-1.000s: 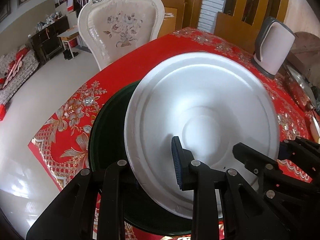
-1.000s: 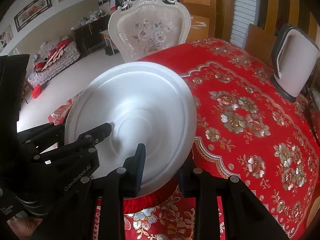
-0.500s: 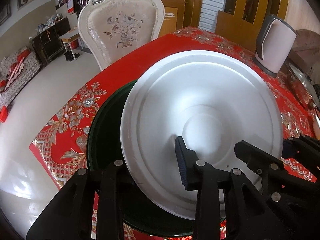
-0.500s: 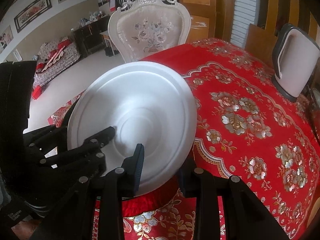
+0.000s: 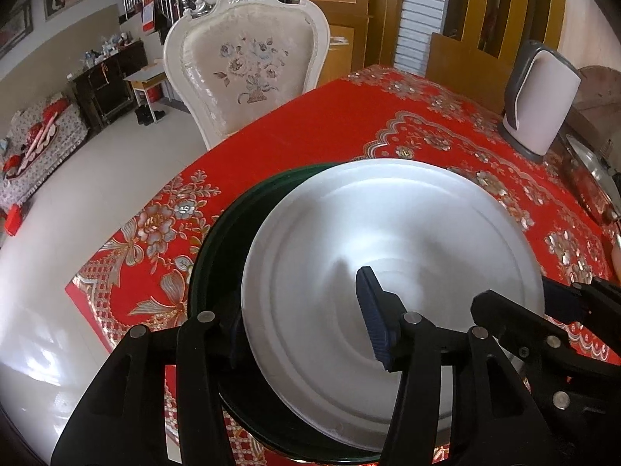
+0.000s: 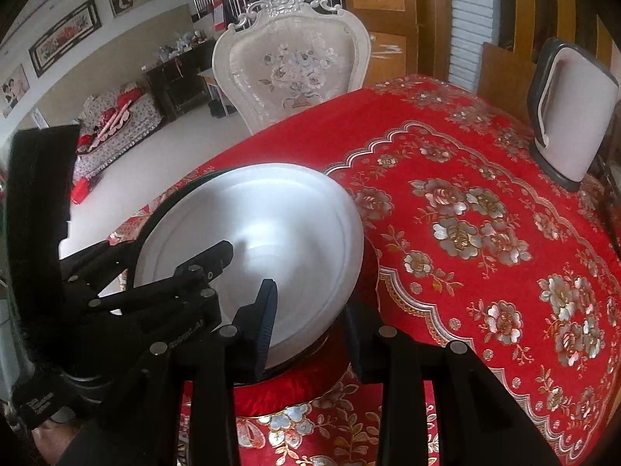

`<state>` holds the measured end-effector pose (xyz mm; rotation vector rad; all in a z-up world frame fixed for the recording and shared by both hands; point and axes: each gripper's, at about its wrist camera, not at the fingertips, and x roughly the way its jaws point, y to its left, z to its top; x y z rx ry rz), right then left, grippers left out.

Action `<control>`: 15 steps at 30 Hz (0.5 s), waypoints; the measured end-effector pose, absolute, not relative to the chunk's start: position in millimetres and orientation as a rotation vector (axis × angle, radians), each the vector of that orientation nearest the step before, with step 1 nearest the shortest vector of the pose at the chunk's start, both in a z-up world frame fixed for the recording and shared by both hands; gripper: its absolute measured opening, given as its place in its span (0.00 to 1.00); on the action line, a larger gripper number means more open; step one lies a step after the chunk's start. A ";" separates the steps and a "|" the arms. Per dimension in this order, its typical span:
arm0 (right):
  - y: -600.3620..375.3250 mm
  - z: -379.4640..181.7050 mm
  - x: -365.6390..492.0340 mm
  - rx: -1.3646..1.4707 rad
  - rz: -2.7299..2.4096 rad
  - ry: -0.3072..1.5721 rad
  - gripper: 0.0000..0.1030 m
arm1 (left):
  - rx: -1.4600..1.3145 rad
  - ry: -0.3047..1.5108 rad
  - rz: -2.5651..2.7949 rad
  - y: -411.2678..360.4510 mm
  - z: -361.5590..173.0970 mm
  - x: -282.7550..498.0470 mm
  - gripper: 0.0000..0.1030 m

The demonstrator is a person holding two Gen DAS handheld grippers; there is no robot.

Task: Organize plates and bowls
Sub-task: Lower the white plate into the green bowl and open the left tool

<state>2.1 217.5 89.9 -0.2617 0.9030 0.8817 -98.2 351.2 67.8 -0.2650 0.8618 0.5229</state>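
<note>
A white plate [image 5: 388,264] lies nearly flat on a dark green plate [image 5: 225,248] at the table's near corner. My left gripper [image 5: 299,322] is open, its fingers astride the white plate's near left rim, the right fingertip [image 5: 372,310] above the plate. My right gripper [image 6: 310,318] is open around the white plate's [image 6: 271,225] near right edge; its left finger [image 6: 268,318] lies over the plate. The green plate's rim [image 6: 155,209] shows at the left. Whether any pad touches the plate I cannot tell.
A red flowered tablecloth [image 6: 465,233] covers the table. A white kettle [image 5: 539,105] stands at the far right. A white upholstered chair [image 5: 244,66] stands behind the table's far edge. Metal dishes [image 5: 590,178] lie at the right edge. Floor lies beyond the left edge.
The white plate has come down from a tilt to lie nearly flat on the green plate. Both grippers lowered with it and their fingers now stand wider apart around its rim.
</note>
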 end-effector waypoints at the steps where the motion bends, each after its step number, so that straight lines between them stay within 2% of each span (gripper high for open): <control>1: 216.6 90.9 1.6 -0.256 0.885 0.900 0.32 | -0.267 0.857 0.524 351.0 68.9 -99.2 0.50; 15: 202.1 106.3 -2.7 -0.202 0.894 0.850 0.35 | -0.251 0.801 0.535 345.0 86.9 -109.9 0.50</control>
